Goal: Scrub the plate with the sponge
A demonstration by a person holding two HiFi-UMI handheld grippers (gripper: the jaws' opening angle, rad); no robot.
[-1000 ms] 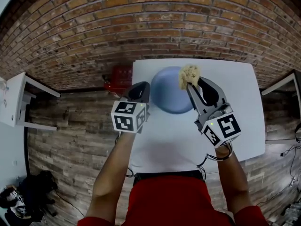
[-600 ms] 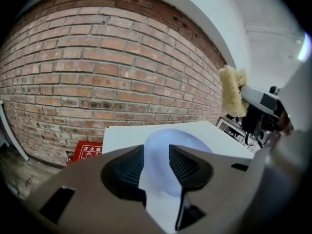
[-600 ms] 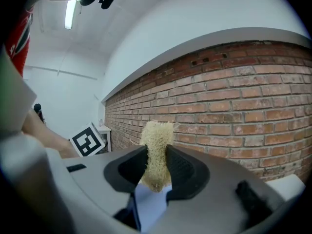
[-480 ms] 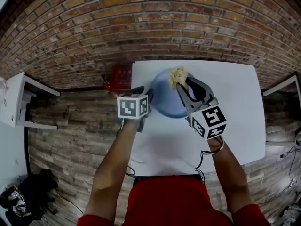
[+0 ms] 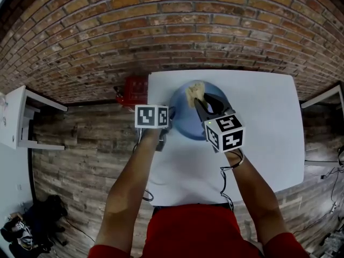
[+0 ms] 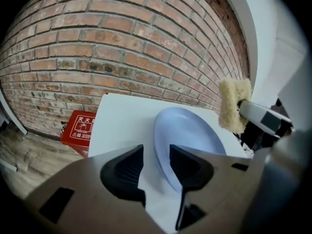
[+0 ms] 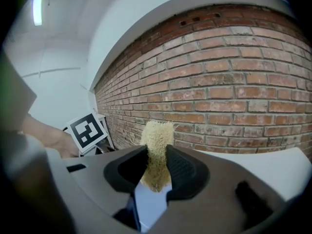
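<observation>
A pale blue plate lies on the white table. My left gripper is at the plate's left rim. In the left gripper view the plate has its rim running between the jaws of that gripper, which are opening, with a gap beside the left pad. My right gripper hovers over the plate, shut on a tan sponge. The sponge sticks up between the pads of the right gripper. It also shows as the sponge above the plate's far side.
A red box stands on the wooden floor left of the table, against the brick wall. A white side table stands at the far left. The table's right half is bare white.
My right gripper has carried the sponge leftward, from the plate's right rim to over its middle. The left gripper has shifted slightly toward the plate's left rim.
</observation>
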